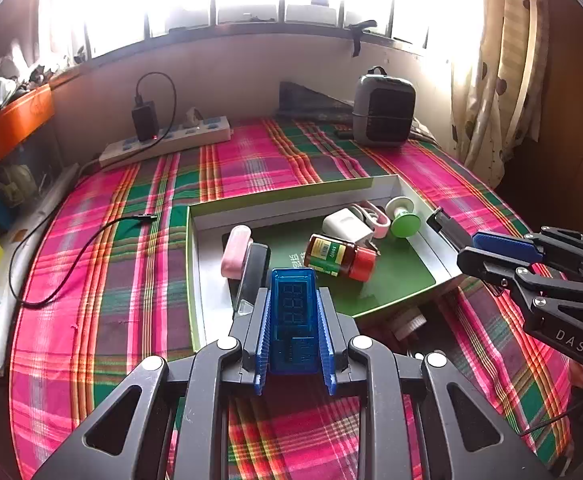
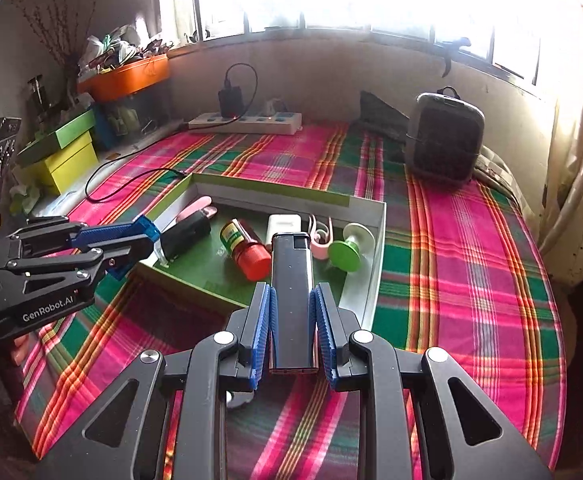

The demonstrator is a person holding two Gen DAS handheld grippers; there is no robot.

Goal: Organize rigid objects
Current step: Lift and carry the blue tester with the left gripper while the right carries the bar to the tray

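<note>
Your left gripper (image 1: 294, 320) clamps a blue translucent USB meter (image 1: 293, 312), display reading "888", above the near edge of the green-rimmed box (image 1: 275, 196). Your right gripper (image 2: 292, 320), marked "DAS", grips a black lighter (image 2: 292, 292) over the box's near edge. Inside the box: red-capped bottle (image 1: 341, 258), white charger (image 1: 345, 226), green spool (image 1: 405, 216). "GenRobot.AI" is printed on the left gripper body.

Both the left gripper (image 1: 294, 312) and right gripper (image 2: 293, 304) have black linkages, silver screws and blue ribbed jaws.
</note>
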